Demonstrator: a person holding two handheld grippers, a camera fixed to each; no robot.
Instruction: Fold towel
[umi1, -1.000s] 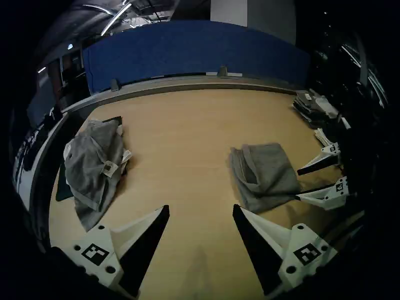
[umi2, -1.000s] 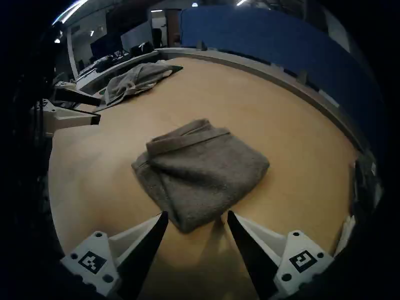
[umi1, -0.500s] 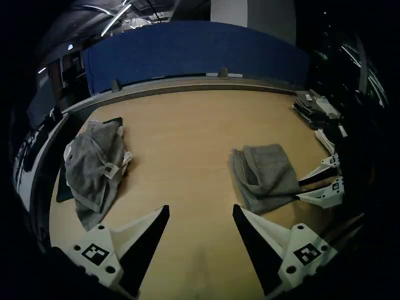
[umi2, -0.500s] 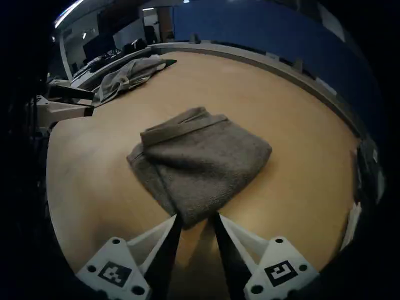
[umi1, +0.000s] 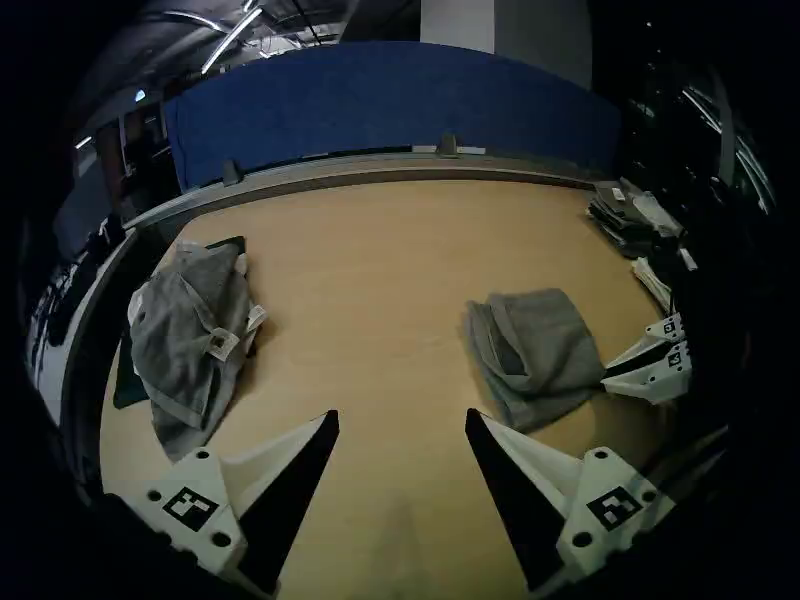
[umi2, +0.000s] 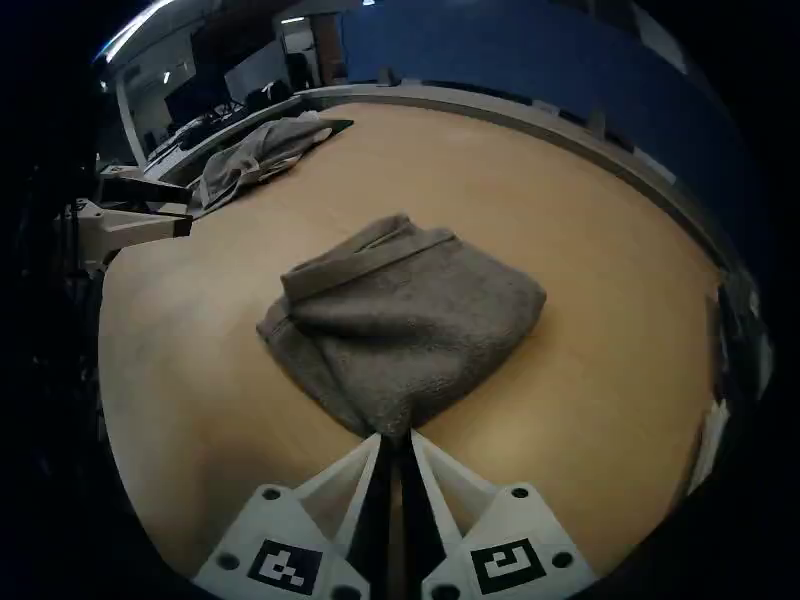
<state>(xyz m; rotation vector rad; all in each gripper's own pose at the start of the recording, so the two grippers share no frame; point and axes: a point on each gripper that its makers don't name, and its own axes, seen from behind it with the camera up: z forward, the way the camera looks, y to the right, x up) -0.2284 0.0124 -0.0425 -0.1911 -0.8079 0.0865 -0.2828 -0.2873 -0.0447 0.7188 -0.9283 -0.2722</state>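
We clamped right gripper (umi2: 396, 442) fingers on folded grey towel (umi2: 410, 315) corner, probably to reposition; left gripper (umi1: 402, 425) fingers sat wide.

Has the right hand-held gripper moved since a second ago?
Yes. The right hand-held gripper has closed inward on the near corner of the folded towel, which stayed put on the table.

Two towels (umi1: 535, 345) (umi1: 190, 335), two grippers (umi1: 400, 413) (umi2: 396, 436), perhaps one stack (umi1: 625, 215)
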